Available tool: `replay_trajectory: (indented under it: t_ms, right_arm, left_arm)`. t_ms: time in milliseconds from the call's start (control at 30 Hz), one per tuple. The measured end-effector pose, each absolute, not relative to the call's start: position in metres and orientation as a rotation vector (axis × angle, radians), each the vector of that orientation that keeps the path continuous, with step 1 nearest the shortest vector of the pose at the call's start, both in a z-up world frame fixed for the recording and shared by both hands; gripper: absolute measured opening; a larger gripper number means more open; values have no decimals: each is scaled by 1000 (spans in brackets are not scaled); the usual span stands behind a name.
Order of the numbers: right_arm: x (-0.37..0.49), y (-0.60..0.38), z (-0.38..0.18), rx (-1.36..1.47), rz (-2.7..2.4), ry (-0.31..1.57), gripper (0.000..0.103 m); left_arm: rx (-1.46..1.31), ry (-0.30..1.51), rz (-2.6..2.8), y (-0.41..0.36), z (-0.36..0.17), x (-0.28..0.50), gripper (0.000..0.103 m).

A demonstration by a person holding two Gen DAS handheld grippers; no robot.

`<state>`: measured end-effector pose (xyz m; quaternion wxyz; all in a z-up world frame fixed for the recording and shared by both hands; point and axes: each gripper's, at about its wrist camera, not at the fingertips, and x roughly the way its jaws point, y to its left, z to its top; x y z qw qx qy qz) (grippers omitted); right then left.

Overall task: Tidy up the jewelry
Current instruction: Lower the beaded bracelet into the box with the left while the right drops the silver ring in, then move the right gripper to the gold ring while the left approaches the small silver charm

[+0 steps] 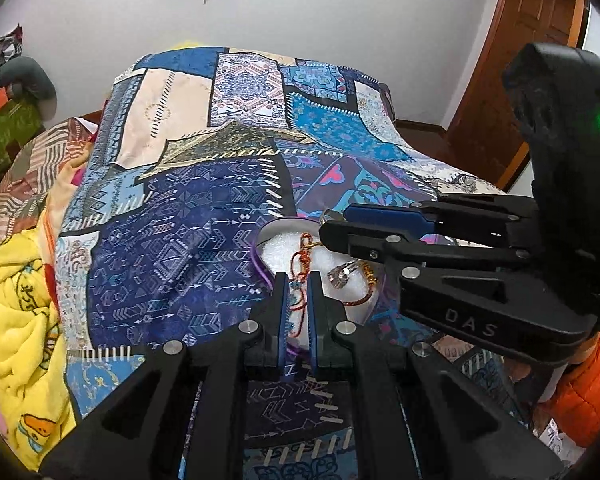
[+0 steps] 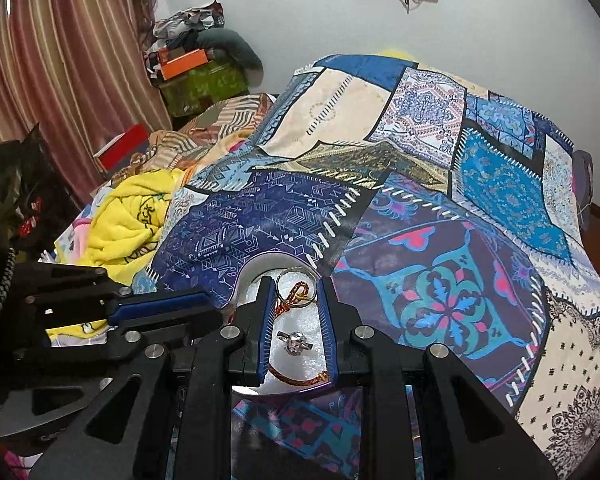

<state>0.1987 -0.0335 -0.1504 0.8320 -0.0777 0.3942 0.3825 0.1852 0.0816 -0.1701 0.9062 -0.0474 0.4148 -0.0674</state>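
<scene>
A round purple-rimmed box point(image 1: 265, 232) lined with white padding lies on the patchwork cloth; it also shows in the right wrist view point(image 2: 247, 272). In it lie a red braided cord bracelet point(image 1: 305, 258) and a silver stone ring point(image 2: 295, 341), seen too in the left wrist view point(image 1: 342, 273). My right gripper point(image 2: 295, 286) is shut on a plain metal band ring point(image 2: 296, 280), holding it over the box. In the left wrist view it reaches in from the right point(image 1: 332, 222). My left gripper point(image 1: 298, 292) hovers over the box's near edge, jaws narrowly apart around the bracelet cord.
The patchwork cloth point(image 1: 204, 208) covers a raised mound on a bed. A yellow blanket point(image 1: 16, 292) lies to the left. Boxes and clothes point(image 2: 196, 68) are stacked by the curtain at the back. A wooden door point(image 1: 512, 80) stands at the right.
</scene>
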Motion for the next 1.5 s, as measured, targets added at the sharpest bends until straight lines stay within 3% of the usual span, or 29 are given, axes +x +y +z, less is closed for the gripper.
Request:
replay_trajectory:
  t_ms: [167, 233, 267, 633, 733, 1500]
  right_arm:
    - [197, -30, -153, -182, 818, 843, 19]
    - [197, -28, -154, -191, 819, 844, 20]
    - [196, -27, -154, -199, 821, 845, 20]
    - [191, -21, -155, -257, 813, 841, 23]
    - [190, -27, -152, -249, 796, 839, 30]
    - [156, -122, -117, -162, 650, 795, 31]
  left_arm:
    - [-67, 835, -83, 88, -167, 178, 13]
    - [-67, 828, -57, 93, -166, 176, 27]
    - [-67, 823, -44, 95, -166, 174, 30]
    - [-70, 820, 21, 107, -166, 167, 42]
    - [-69, 820, 30, 106, -165, 165, 43]
    - [-11, 797, -50, 40, -134, 139, 55]
